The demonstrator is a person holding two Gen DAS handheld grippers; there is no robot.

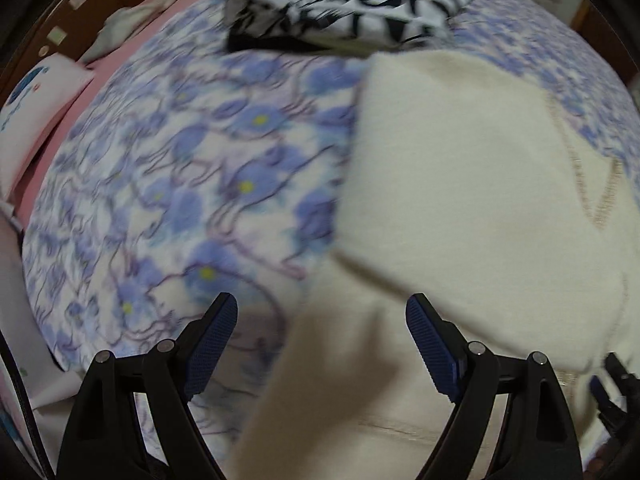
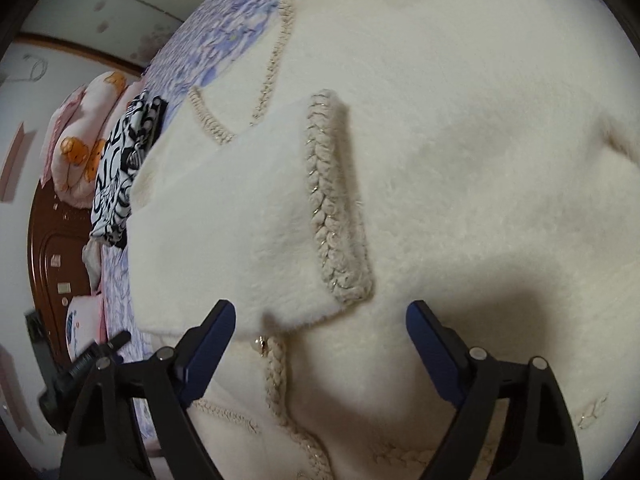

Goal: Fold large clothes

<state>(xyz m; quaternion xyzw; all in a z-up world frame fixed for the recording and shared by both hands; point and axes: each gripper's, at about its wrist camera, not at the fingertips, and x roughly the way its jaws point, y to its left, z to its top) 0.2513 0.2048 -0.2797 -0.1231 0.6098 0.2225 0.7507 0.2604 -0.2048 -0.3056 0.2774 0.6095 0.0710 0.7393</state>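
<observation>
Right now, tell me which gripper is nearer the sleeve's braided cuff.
Right. The right gripper hovers open just below the braided cuff. The left gripper is open over the cream garment's plain edge.

A cream fuzzy cardigan (image 2: 460, 140) is lying spread on the floral bedspread (image 1: 160, 180), filling most of the right wrist view. Braided beige trim (image 2: 332, 200) with glinting thread is edging its sleeve cuff. That sleeve (image 2: 224, 216) is lying folded across the body. In the left wrist view, blurred, the cardigan (image 1: 460, 184) is covering the bedspread's right side.
</observation>
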